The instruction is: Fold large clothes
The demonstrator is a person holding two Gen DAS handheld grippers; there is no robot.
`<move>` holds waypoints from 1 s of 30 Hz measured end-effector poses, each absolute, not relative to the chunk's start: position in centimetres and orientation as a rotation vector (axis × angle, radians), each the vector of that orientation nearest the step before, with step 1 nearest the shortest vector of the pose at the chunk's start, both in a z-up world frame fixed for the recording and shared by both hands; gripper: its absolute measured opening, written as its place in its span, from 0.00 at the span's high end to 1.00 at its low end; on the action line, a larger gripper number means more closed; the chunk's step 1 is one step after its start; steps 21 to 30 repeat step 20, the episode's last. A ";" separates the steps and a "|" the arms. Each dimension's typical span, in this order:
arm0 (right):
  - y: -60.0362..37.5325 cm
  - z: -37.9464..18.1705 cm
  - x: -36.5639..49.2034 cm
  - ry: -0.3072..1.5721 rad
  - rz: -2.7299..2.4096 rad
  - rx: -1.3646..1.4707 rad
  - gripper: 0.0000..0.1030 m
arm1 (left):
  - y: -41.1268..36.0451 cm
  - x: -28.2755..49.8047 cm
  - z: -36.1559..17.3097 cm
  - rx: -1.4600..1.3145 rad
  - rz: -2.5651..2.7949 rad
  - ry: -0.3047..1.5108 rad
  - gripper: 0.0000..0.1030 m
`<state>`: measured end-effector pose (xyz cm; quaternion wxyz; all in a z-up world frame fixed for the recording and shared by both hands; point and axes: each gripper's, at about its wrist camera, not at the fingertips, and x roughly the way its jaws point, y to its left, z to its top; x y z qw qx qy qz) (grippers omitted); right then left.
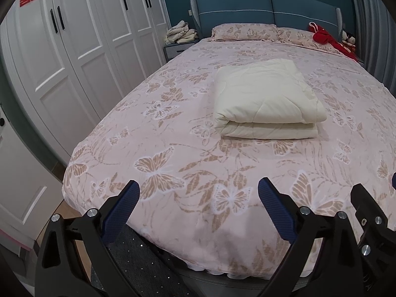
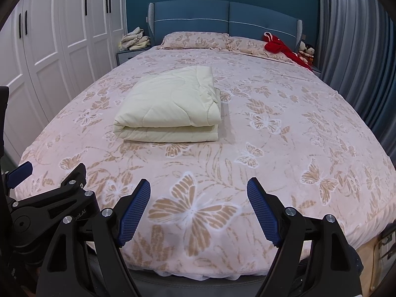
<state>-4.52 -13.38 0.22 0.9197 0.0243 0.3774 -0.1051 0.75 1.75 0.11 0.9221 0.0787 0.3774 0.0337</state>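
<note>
Hovering at the foot of the bed [image 1: 173, 113], the left gripper [image 1: 199, 191] and right gripper [image 2: 198, 189] both stand spread wide, pinching nothing. The cream quilt [image 2: 168, 109] lies mid-bed, well apart from both, folded into a neat stack of seemingly 2 thick layers. The folding looks done; the crumpled pile [image 2: 135, 40] on the nightstand may be clothes left to fold, though it is too small to tell
</note>
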 end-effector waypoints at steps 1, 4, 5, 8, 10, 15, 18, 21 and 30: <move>-13.4 0.2 -4.5 0.776 -0.217 0.050 0.24 | 1.8 0.8 0.1 0.164 0.069 0.774 0.09; -13.4 0.2 -4.6 0.776 -0.223 0.052 0.24 | 1.7 0.9 0.1 0.166 0.060 0.777 0.12; -13.4 0.2 -4.6 0.777 -0.225 0.052 0.24 | 1.7 1.0 0.0 0.167 0.060 0.776 0.13; -13.4 0.2 -4.5 0.778 -0.228 0.051 0.24 | 1.6 1.0 0.0 0.162 0.057 0.782 0.13; -13.4 0.2 -4.5 0.778 -0.229 0.049 0.24 | 1.6 0.9 0.0 0.164 0.056 0.783 0.13; -13.4 0.2 -4.6 0.777 -0.232 0.046 0.24 | 1.6 0.9 0.0 0.159 0.055 0.785 0.14; -13.4 0.2 -4.6 0.776 -0.233 0.048 0.24 | 1.7 1.0 -0.1 0.155 0.050 0.792 0.14; -13.4 0.2 -4.6 0.775 -0.236 0.048 0.24 | 1.6 1.0 -0.2 0.157 0.051 0.792 0.14; -13.4 0.2 -4.6 0.775 -0.236 0.048 0.24 | 1.6 1.0 -0.2 0.157 0.051 0.792 0.14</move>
